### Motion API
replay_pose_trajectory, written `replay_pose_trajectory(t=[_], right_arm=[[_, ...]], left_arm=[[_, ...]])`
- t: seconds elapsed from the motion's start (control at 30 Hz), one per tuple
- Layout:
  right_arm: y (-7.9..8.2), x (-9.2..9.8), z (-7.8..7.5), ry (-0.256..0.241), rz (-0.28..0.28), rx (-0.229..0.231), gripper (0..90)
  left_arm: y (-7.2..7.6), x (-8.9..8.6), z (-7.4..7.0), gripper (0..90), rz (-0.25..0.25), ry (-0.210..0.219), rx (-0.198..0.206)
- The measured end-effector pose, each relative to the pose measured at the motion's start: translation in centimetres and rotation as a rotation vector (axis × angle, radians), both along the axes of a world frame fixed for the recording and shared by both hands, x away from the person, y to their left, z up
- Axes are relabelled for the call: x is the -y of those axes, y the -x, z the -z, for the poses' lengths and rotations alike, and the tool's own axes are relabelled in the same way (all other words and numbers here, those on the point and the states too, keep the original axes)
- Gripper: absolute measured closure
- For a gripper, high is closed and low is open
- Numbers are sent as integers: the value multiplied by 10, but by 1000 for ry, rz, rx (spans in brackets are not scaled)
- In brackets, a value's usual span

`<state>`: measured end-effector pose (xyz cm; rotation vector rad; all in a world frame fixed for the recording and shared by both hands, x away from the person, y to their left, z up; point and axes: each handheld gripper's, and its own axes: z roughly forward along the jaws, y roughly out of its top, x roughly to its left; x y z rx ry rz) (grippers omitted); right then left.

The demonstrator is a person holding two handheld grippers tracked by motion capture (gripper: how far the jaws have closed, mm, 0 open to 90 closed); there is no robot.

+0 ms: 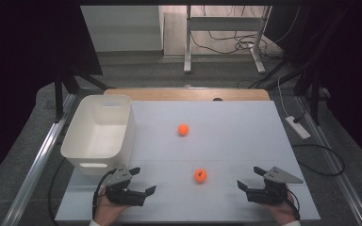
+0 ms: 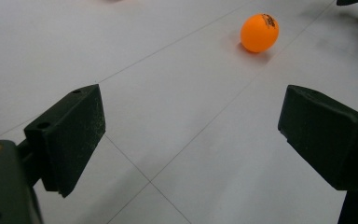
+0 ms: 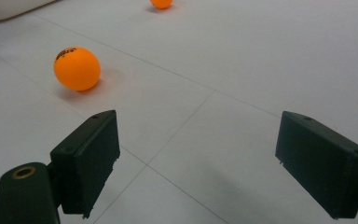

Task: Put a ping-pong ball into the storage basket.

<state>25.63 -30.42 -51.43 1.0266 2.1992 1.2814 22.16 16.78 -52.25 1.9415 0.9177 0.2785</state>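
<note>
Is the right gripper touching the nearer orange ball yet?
Apart. The high view shows bare table between the right gripper and the nearer orange ball.

Orange ball (image 2: 259, 32) on the white desk (image 2: 168, 93)

The left hand-held gripper (image 2: 191, 140) has its jaws wide apart, empty, ball well ahead.

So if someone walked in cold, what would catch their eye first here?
Two bright orange balls on the white table: the near ball lies between the left hand-held gripper and the right hand-held gripper, both with jaws open, and the far ball lies mid-table. A white bin stands at the left edge.
</note>
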Motion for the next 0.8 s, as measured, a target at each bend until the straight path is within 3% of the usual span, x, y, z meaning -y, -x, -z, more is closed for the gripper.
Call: replay_pose_trajectory(t=[0.8], right_arm=[[-5,-3,1,2,-15,-14,149]], left_arm=[[1,-9,-1,85,-18,19,12]])
